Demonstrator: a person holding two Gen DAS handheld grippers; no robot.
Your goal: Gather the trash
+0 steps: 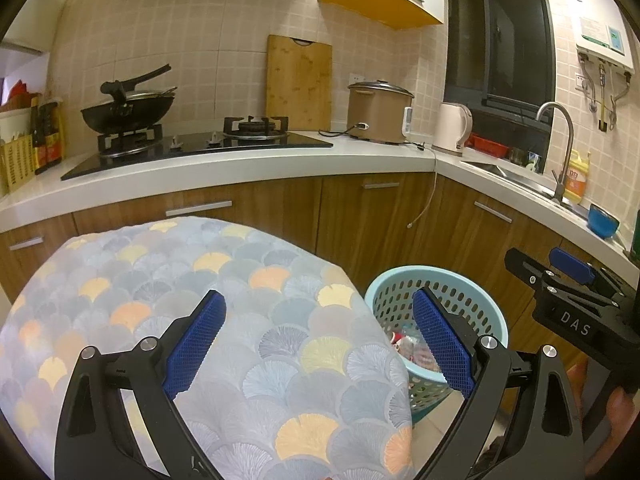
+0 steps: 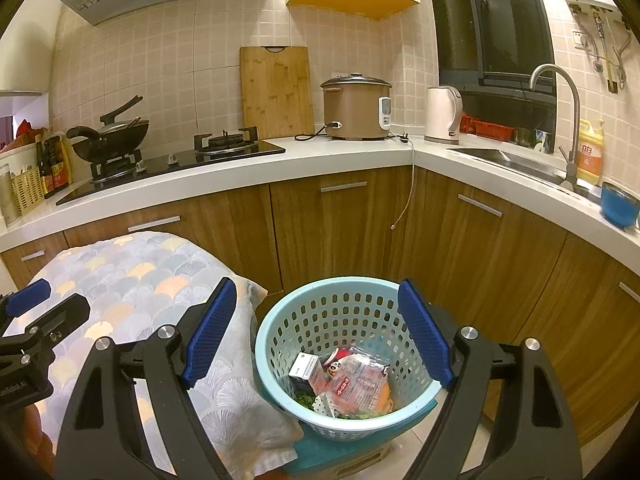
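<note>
A light blue perforated basket (image 2: 280,320) stands on a teal stool beside a cloth-covered table (image 2: 132,280). Inside it lie several pieces of trash (image 2: 348,380): a small box, red-and-white wrappers, something orange and green scraps. My right gripper (image 2: 316,300) hovers open above the basket, nothing between its blue pads (image 2: 424,332). My left gripper (image 1: 318,312) is open over the patterned tablecloth (image 1: 160,280), nothing in it. The basket (image 1: 472,284) shows to its right, partly hidden behind the table edge. The right gripper (image 1: 568,280) appears at the right of the left wrist view.
Brown cabinets (image 2: 332,224) under a white counter (image 2: 248,168) wrap around behind. On it: hob with wok (image 2: 108,136), cutting board (image 2: 276,92), rice cooker (image 2: 356,108) with dangling cord, kettle (image 2: 442,114), sink (image 2: 508,160), tap, detergent bottle (image 2: 590,152), blue cup (image 2: 620,204).
</note>
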